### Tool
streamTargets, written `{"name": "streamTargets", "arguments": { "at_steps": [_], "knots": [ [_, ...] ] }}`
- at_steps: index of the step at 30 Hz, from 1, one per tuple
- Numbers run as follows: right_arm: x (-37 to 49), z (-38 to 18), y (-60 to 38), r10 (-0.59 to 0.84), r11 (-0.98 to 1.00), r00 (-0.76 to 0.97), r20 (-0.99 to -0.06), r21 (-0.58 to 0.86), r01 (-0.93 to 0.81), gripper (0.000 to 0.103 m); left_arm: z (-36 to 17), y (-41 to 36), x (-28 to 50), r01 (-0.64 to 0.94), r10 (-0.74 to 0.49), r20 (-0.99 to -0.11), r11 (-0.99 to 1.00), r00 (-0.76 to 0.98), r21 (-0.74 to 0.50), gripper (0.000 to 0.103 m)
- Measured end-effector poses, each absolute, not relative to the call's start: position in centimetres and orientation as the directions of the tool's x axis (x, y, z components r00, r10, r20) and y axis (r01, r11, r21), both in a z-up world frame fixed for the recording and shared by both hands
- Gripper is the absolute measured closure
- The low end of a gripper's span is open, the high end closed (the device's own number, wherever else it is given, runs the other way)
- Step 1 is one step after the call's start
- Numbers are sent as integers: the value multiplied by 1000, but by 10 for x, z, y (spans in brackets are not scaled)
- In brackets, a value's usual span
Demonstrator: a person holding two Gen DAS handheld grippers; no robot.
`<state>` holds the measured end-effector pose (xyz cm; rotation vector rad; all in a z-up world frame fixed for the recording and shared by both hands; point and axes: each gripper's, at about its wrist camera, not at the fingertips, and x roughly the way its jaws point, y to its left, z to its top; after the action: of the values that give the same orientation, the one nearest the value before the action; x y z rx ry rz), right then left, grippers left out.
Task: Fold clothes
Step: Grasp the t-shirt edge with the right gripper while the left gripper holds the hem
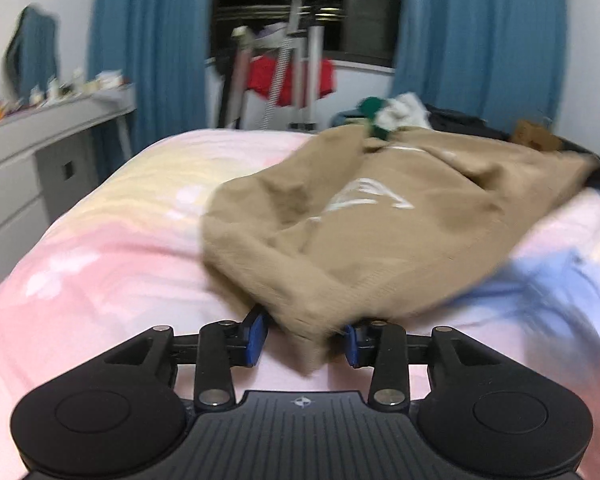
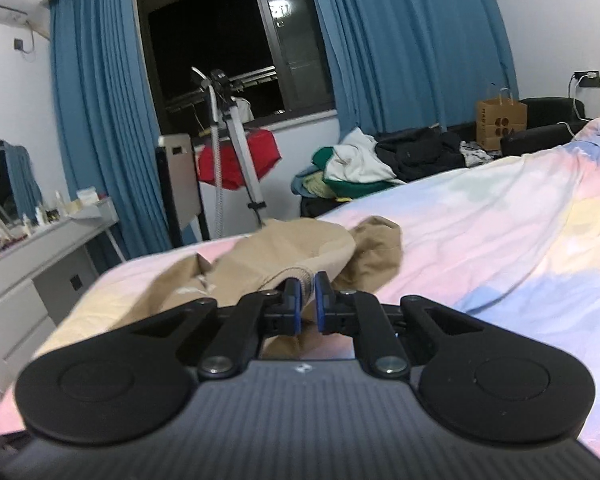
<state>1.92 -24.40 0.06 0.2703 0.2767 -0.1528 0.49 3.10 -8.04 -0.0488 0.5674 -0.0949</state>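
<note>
We see a tan sweatshirt [image 1: 380, 216] lying crumpled on a pastel bedspread [image 1: 100, 248], its white lettering [image 1: 364, 200] facing up. Its long axis runs away from us in the left wrist view, ribbed hem nearest, neck end toward the far edge of the bed, where a green-and-white garment [image 1: 384, 114] lies just beyond it.

The left gripper [image 1: 304, 338] has its fingers spread wide, and a fold of the hem sags down between the blue pads [image 1: 256, 334] without being pinched (this view is blurred, so finer contact is hard to read).

The right gripper [image 2: 308, 302] holds its jaws narrow, closed on a ribbed edge of the sweatshirt [image 2: 300, 256]; we cannot tell whether that edge is cuff or hem.

Beyond the bed stand blue curtains [image 2: 400, 40], a dark window [image 2: 220, 40], a grey desk [image 2: 40, 256] and a heap of clothes [image 2: 360, 168].
</note>
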Motion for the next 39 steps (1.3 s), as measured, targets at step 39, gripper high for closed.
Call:
{"name": "streamTargets", "arguments": {
  "at_steps": [39],
  "knots": [
    [62,-61,-157,-176,794,895,-409,-597,-116,58,-68,30,-5,38,-18,-577,999,816,23,55]
  ]
}}
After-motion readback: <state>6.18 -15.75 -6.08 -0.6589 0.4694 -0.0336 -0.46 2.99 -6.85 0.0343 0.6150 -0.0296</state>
